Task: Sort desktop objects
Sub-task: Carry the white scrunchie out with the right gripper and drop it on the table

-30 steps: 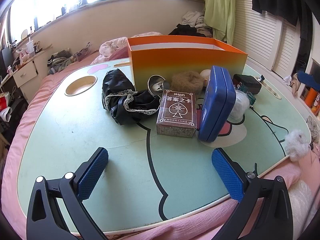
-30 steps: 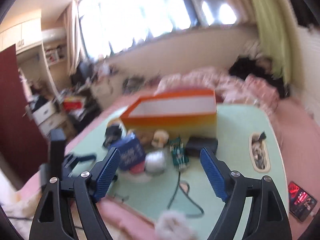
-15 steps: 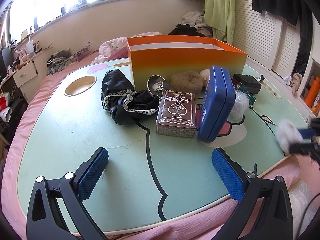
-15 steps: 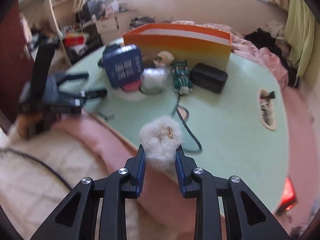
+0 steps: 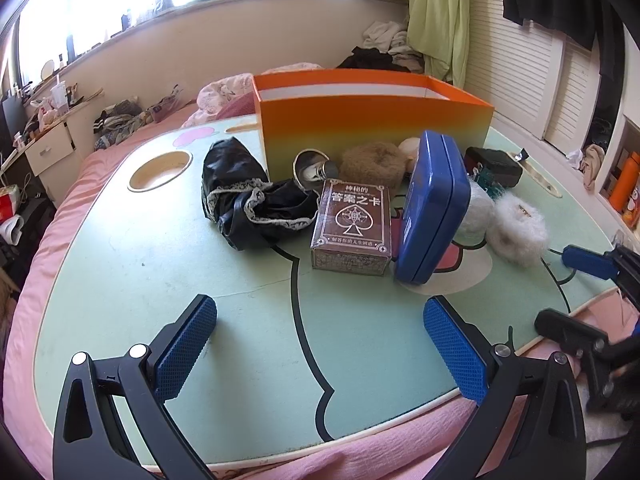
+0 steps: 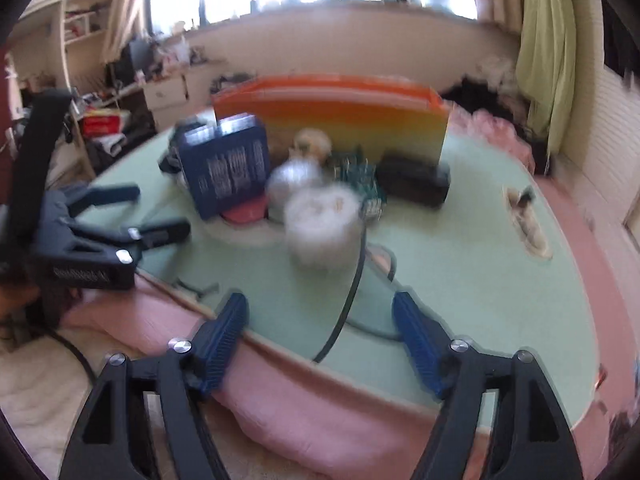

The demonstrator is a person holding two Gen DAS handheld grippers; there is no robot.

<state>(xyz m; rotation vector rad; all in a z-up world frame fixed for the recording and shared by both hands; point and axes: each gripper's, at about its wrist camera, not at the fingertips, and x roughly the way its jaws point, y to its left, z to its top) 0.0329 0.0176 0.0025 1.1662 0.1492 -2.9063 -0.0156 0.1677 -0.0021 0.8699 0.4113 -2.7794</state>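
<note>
Both claws are seen with their jaws spread wide and nothing gripped. On the right gripper (image 6: 320, 344), the jaws have just been opening, and no object is found between the blue pads (image 6: 222, 340); they are held over the near edge of the mint-green table (image 6: 460, 264), above the pink bedding (image 6: 320, 412). The white fluffy pompom (image 6: 322, 226) is seen lying on the table ahead of that gripper, apart from its pads, just in front of a silvery ball (image 6: 294, 180) and beside a green toy car (image 6: 362, 182); this view is blurred. From the left wrist view, the pompom (image 5: 516, 228) is placed to the right of the blue tin (image 5: 434, 212), which is stood on its edge, tilted against a brown card box (image 5: 352, 228).

The left gripper (image 5: 320, 352) is held low over the near part of the table (image 5: 160, 264), empty, well short of the objects. A black lace-trimmed cloth (image 5: 248, 200) is heaped left of the card box. Behind them an orange box (image 5: 372, 120) is set, open at the top, with a brown fuzzy scrunchie (image 5: 374, 162) and a small metal cup (image 5: 314, 168) lying on its side in front of it. A black case (image 5: 494, 164) is seen at the box's right corner.
</note>
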